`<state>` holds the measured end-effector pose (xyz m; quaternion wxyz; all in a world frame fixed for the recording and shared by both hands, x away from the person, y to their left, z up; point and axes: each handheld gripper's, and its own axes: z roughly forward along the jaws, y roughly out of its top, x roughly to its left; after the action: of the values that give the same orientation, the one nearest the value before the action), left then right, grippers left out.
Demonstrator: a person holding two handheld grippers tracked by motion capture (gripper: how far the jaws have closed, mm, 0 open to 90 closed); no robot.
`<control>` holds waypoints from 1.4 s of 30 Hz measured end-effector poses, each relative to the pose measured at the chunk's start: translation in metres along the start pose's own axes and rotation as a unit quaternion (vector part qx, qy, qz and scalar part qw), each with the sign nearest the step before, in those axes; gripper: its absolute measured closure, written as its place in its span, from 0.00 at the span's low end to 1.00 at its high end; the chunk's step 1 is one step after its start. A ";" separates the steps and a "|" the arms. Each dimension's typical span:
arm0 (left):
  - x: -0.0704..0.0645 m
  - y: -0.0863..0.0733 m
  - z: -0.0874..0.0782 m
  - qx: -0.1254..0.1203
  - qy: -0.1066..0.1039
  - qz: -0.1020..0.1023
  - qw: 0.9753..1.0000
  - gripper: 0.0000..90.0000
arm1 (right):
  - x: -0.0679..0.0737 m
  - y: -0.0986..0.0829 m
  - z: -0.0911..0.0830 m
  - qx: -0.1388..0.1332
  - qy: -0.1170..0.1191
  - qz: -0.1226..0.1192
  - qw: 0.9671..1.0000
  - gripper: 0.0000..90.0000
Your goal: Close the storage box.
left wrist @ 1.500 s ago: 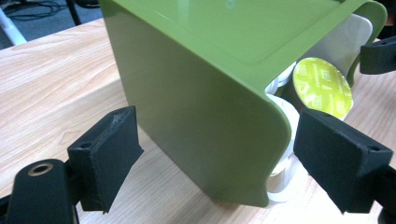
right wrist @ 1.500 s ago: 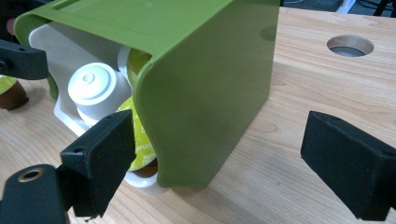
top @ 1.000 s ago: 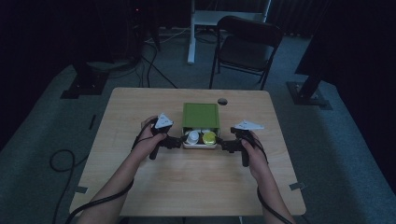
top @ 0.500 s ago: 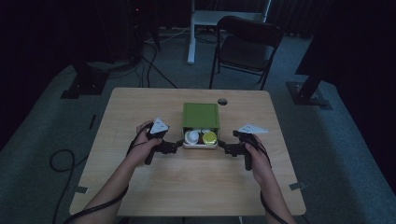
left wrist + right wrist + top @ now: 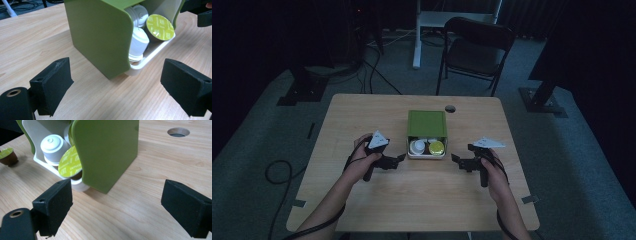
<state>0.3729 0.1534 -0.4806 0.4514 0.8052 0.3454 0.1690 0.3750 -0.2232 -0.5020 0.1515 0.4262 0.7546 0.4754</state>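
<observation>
Green capsule box [image 5: 427,123] with white tray [image 5: 426,155], on wooden table [image 5: 422,200]: between the two grippers, touching neither.
Left gripper [image 5: 399,158]: jaws spread wide, nothing between them; box corner just ahead of fingertips [image 5: 53,82].
Right gripper [image 5: 456,159]: jaws spread wide, empty; box side ahead, nearer its left finger [image 5: 56,205].
White capsules [image 5: 138,42] and yellow-green-lidded capsule [image 5: 160,27]: in tray, at open front.
Loose capsule [image 5: 7,156]: on table, beyond the tray, far left of right gripper view.
Cable hole [image 5: 178,131]: past box.
</observation>
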 end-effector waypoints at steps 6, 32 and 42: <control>0.000 -0.009 -0.005 0.002 0.000 -0.007 1.000 0.11 | -0.003 -0.009 -0.008 0.005 -0.006 -0.001 1.000 0.11; -0.010 -0.036 -0.027 0.006 0.020 -0.013 1.000 0.10 | -0.015 -0.046 -0.046 0.008 -0.031 0.016 0.999 0.11; -0.018 -0.051 -0.033 0.019 0.018 -0.003 1.000 0.10 | -0.019 -0.059 -0.059 0.005 -0.042 0.034 0.998 0.11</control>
<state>0.3202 0.1784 -0.5055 0.4307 0.8091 0.3593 0.1752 0.3192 -0.2836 -0.5254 0.1647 0.4724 0.7346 0.4582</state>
